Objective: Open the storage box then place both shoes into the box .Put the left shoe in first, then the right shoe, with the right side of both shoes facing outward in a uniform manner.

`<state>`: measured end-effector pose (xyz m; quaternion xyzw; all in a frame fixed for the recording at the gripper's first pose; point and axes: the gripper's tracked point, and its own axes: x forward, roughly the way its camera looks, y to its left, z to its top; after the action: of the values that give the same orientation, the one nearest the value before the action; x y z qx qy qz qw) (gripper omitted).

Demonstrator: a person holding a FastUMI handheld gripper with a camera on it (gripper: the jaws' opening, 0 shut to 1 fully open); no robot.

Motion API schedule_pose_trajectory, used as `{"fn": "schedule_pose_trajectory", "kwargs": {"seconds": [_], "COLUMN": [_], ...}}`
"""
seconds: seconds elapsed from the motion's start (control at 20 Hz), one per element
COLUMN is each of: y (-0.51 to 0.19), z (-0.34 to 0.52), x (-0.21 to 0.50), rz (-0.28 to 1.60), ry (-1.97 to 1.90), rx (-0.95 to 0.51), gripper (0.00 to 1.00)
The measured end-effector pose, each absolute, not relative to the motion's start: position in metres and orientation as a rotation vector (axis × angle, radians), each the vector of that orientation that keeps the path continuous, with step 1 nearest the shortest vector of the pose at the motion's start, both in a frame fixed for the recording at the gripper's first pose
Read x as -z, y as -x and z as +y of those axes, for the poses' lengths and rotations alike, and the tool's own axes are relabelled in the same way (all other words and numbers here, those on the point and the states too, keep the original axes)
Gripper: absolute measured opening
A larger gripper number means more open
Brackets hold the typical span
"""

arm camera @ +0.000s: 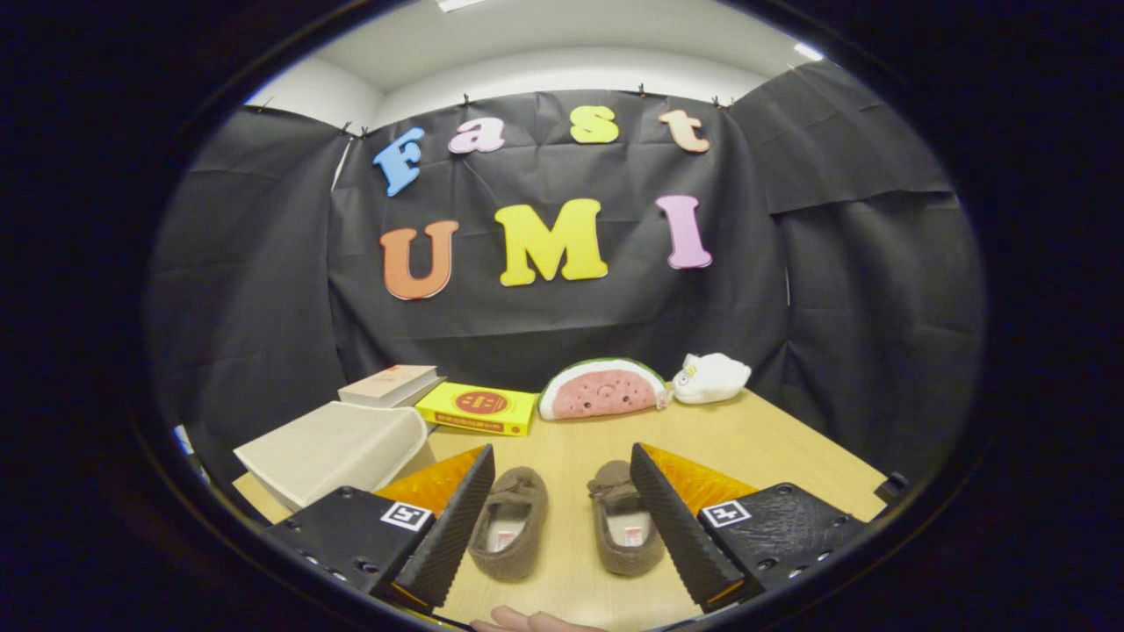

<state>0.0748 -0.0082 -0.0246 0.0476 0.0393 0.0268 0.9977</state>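
Two small brown slip-on shoes lie side by side on the wooden table, toes pointing away from me. The left shoe (pixel 509 523) sits just inside my left finger, and the right shoe (pixel 623 520) sits just inside my right finger. My gripper (pixel 562 513) is open wide and hovers above them, holding nothing. The storage box (pixel 338 449), off-white with its lid shut, rests beyond my left finger at the table's left side.
Beyond the shoes, near the cloth wall, lie a yellow box (pixel 479 408), a closed book (pixel 389 384), a watermelon-slice plush (pixel 601 388) and a white plush (pixel 709 377). A person's fingers (pixel 527 621) show at the near table edge. The table's right edge (pixel 843 456) runs diagonally.
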Motion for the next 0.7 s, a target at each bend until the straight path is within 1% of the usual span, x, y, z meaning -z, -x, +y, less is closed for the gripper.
{"fn": "schedule_pose_trajectory", "kwargs": {"seconds": [0.4,0.7], "y": [-0.146,-0.164], "z": [0.097,0.160], "x": [0.061,0.077], "rz": [0.320,0.513], "ry": [-0.349,-0.590], "rx": [-0.413,-0.646], "gripper": [0.95,0.95]}}
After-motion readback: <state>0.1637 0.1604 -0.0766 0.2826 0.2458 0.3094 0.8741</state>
